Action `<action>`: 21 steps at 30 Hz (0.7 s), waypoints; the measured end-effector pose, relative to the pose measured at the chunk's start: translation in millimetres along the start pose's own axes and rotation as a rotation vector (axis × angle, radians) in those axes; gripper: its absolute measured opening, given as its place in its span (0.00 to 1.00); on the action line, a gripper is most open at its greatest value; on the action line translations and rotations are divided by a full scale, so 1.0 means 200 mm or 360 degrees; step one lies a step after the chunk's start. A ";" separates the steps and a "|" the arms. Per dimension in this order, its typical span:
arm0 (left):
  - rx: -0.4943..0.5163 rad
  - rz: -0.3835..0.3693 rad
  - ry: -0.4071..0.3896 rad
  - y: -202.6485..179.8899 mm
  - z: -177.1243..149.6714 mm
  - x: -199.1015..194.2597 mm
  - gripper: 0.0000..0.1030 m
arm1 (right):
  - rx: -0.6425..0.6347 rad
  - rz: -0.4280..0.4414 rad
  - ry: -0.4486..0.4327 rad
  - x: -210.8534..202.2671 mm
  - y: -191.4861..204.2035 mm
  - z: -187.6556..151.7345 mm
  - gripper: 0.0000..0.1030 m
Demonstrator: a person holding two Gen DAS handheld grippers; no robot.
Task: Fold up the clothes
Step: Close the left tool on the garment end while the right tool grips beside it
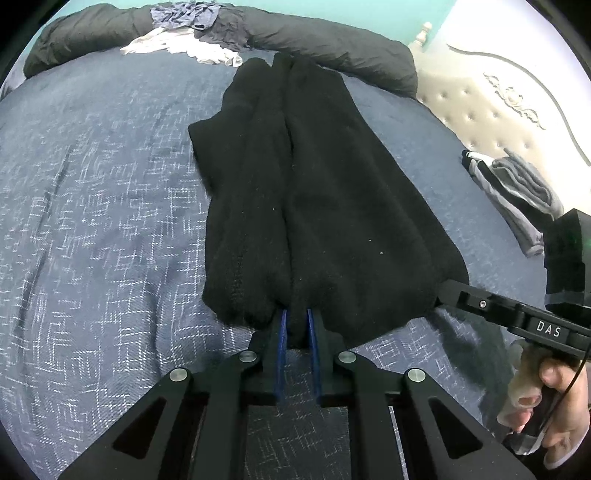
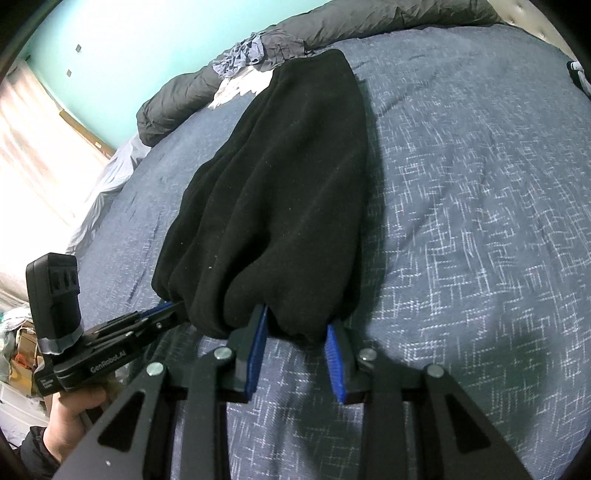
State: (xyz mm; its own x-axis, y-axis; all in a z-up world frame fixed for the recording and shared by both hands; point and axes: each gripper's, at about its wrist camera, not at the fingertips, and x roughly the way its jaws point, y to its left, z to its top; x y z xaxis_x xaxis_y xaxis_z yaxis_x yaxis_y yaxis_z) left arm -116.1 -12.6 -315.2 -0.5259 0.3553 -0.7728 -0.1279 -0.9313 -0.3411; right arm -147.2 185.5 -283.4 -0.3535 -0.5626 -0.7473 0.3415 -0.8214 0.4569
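A long black knit garment (image 1: 314,184) lies lengthwise on the blue patterned bedspread (image 1: 92,184), folded into a narrow strip running away from me. My left gripper (image 1: 295,314) is shut on its near hem, the blue pads pinching a fold of cloth. In the right wrist view the same garment (image 2: 288,184) bulges between the blue pads of my right gripper (image 2: 295,325), which is shut on a thick bunch of the hem. Each gripper shows in the other's view: the right gripper (image 1: 443,291) at the hem's right corner, the left gripper (image 2: 173,306) at its left corner.
A dark duvet (image 1: 332,40) is rolled along the far edge of the bed, with crumpled clothes (image 1: 184,18) piled on it. Folded grey and black clothes (image 1: 517,192) lie by the tufted headboard (image 1: 480,103). A person's hand (image 1: 561,424) holds the right gripper's handle.
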 end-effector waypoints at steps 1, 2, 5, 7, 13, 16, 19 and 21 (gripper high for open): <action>-0.0003 -0.0001 0.0000 0.00 0.00 0.00 0.12 | 0.0001 0.0000 0.0000 0.00 0.00 0.00 0.29; 0.0002 0.0001 0.0001 0.00 0.00 0.00 0.12 | 0.0001 0.0000 0.0000 0.00 0.00 0.00 0.29; -0.0006 -0.0002 -0.0005 0.00 0.00 0.00 0.11 | 0.0003 0.0000 0.0001 0.00 0.00 0.00 0.29; -0.0008 -0.0003 -0.0008 -0.01 0.00 -0.01 0.12 | 0.0004 0.0000 0.0002 0.00 0.00 -0.01 0.29; 0.0002 0.0004 -0.0032 0.00 -0.01 -0.05 0.10 | -0.0019 -0.0005 -0.0015 0.00 0.00 -0.01 0.24; 0.0006 0.0005 -0.0054 0.00 -0.01 -0.08 0.08 | -0.0043 -0.0009 -0.0038 -0.01 0.01 0.00 0.16; 0.0006 0.0011 -0.0085 0.00 0.00 -0.11 0.07 | -0.0069 0.0000 -0.0093 -0.05 0.02 0.01 0.13; 0.0009 0.0034 -0.0124 0.00 0.00 -0.15 0.06 | -0.0074 -0.0011 -0.0128 -0.08 0.02 0.01 0.11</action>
State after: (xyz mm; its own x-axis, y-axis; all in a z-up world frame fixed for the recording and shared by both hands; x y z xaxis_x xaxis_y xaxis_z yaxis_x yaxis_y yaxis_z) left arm -101.2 -23.7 -292.7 -0.5923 0.3283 -0.7357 -0.1205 -0.9390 -0.3220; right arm -142.6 190.9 -268.1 -0.4243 -0.5645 -0.7081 0.3784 -0.8209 0.4277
